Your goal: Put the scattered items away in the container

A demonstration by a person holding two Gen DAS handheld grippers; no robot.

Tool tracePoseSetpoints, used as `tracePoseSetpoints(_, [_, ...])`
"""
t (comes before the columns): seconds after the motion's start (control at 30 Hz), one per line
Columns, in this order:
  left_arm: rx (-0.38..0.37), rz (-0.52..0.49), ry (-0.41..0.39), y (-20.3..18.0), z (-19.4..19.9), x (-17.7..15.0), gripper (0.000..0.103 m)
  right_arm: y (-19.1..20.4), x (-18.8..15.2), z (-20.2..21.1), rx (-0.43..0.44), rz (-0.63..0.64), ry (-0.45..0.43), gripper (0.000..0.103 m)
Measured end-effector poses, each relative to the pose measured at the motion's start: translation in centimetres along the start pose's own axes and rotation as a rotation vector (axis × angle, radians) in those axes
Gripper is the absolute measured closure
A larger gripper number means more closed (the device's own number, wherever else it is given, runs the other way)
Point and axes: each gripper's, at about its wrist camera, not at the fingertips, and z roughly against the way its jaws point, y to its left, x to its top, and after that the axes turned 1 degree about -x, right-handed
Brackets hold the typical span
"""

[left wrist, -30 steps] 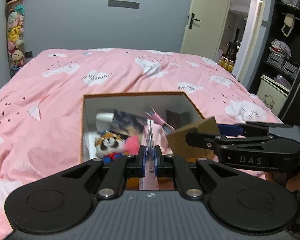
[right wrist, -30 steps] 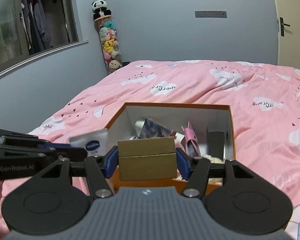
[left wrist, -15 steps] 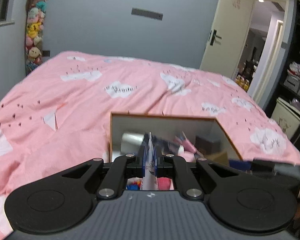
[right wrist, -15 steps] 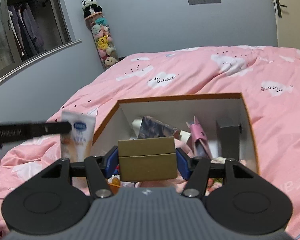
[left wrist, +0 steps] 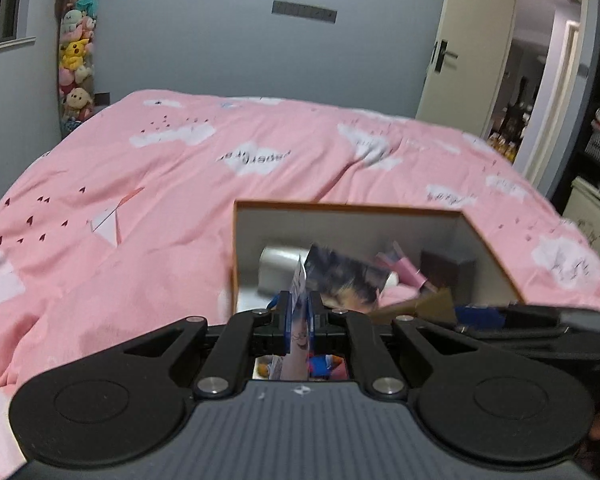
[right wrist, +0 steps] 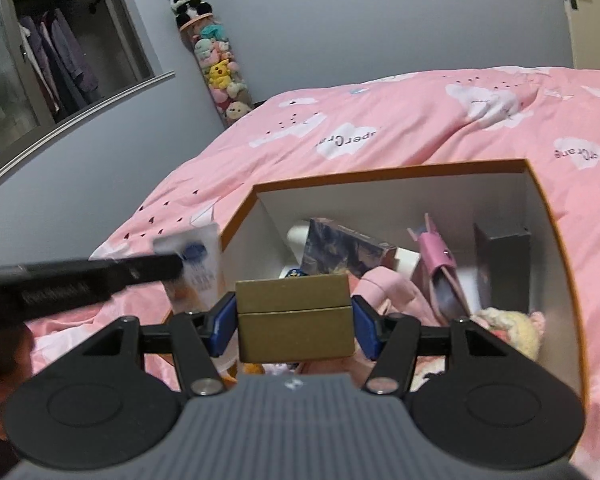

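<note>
Pink cloud-print bedding [left wrist: 220,184] covers the bed that carries everything, with a grey wall behind it.

Nearest in the right wrist view, the right tool [right wrist: 294,320] is clamped across the sides of a small gold box [right wrist: 294,318], its blue pads pressing on both ends so the box rides level. It hangs over the near edge of the open cardboard box [right wrist: 548,216], the container, which looks like the right spot for letting go.

Beside it, the left tool [left wrist: 299,316] is squeezed together on a flat white tube [left wrist: 298,312], pinched by its thin faces so it stands on edge. From the right wrist view the tube [right wrist: 198,276] sits just outside the container's left wall, so I judge it needs to come further over the rim before release.

Further in, the container already holds a dark printed box [right wrist: 340,252], a pink purse [right wrist: 436,268], a black box [right wrist: 500,264] against the far right wall, a white cylinder [left wrist: 278,258] and soft toys [right wrist: 508,328] near the front.

Beyond the bed, a column of plush toys [right wrist: 218,68] stands against the wall.
</note>
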Motion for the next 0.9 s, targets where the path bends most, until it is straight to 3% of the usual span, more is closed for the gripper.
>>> tracePoseSetpoints(0.37, [0.062,-0.075,0.058,-0.5,-0.8,-1.1,0.095,1.7,-0.4,-2.2,0.05,0.08,0.044,0.041])
tracePoseSetpoints(0.5, [0.038,-0.051,0.077,0.0,-0.7,-1.3,0.094,1.3,-0.2,-1.2,0.06,0.06,0.002,0.041])
tracePoseSetpoints(0.67, [0.042,-0.035,0.07,0.0,-0.1,-1.6,0.074,0.9,0.9,0.1,0.055,0.041,-0.049,0.041])
tracePoseSetpoints(0.8, [0.048,-0.02,0.056,-0.3,1.2,-1.9,0.05,1.3,1.3,0.0,0.057,0.081,-0.042,0.041])
tracePoseSetpoints(0.9, [0.078,-0.011,0.071,-0.6,2.1,-2.4,0.05,1.8,1.4,-0.6,0.066,0.109,-0.036,0.041])
